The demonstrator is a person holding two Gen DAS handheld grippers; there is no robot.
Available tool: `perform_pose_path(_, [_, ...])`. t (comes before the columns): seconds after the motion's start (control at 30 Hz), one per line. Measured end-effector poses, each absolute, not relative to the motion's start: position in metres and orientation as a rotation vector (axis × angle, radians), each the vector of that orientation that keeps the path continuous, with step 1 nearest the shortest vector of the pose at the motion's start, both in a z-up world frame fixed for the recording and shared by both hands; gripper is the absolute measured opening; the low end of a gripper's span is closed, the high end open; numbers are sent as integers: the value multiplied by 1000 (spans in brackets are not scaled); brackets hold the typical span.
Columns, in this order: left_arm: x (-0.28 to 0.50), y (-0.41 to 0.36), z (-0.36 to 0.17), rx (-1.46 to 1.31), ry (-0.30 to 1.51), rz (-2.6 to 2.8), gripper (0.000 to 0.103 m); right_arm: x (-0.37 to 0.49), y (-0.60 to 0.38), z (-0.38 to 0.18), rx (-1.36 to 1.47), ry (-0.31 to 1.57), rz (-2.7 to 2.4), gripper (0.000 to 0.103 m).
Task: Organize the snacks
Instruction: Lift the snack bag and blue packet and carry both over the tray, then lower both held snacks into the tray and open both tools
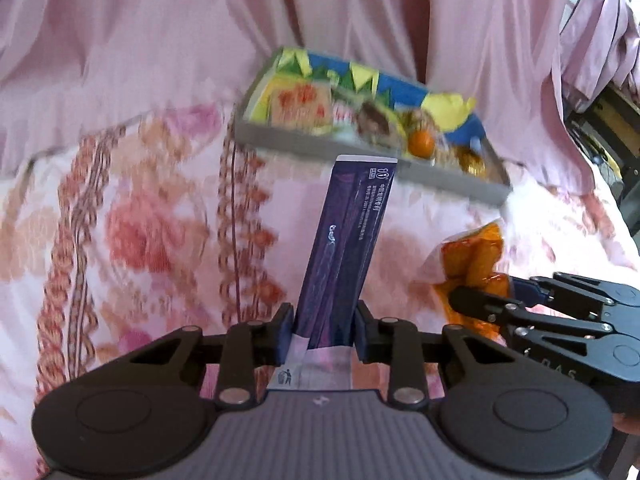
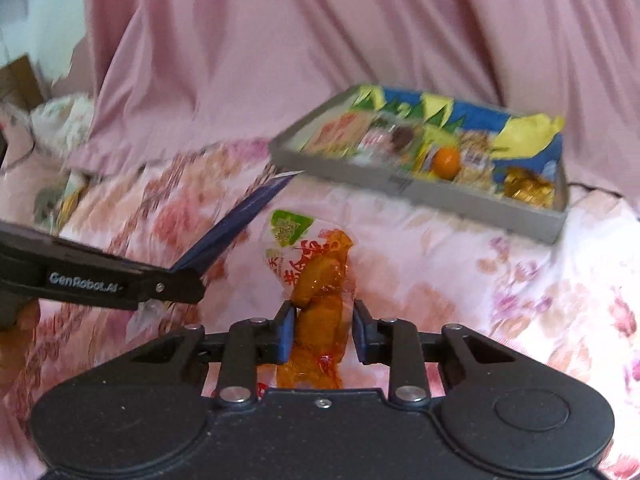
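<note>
My left gripper point(image 1: 324, 330) is shut on a long dark purple snack packet point(image 1: 346, 248), held above the floral cloth and pointing at the grey tray point(image 1: 360, 150). My right gripper point(image 2: 324, 330) is shut on a clear packet of orange snack pieces point(image 2: 320, 280), which also shows in the left wrist view point(image 1: 474, 258). The tray point(image 2: 420, 192) stands ahead of both grippers and holds several wrapped snacks, a small orange fruit point(image 2: 446, 162) and gold-wrapped sweets point(image 2: 528, 188). The purple packet point(image 2: 232, 224) and the left gripper show at the left of the right wrist view.
A floral pink and white cloth point(image 1: 140, 220) covers the surface. Pink curtain fabric point(image 2: 280, 40) hangs behind the tray. The tray's back wall is blue with yellow triangles point(image 1: 360, 74). Dark furniture point(image 1: 612, 128) stands at the far right.
</note>
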State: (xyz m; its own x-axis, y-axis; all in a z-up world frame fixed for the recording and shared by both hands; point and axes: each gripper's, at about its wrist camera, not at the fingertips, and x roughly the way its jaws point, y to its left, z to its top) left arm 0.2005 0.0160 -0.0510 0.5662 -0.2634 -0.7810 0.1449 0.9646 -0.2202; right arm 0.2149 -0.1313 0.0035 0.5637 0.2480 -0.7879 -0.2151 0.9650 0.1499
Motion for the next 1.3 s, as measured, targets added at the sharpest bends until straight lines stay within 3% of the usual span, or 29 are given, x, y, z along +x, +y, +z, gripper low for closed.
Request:
perform_pose_path(0.37, [298,-36,-13,-152,796,-253,33,274,-209,26,159,711,76,31])
perform_pose_path(0.8, [403,-107,-33,-156,807,-281,33,335,-271,9,279,594,-133,31])
perform_pose_path(1.3, [422,-126,-64,-85,866,-239,33,363,-264,-42,162,720,-163,31])
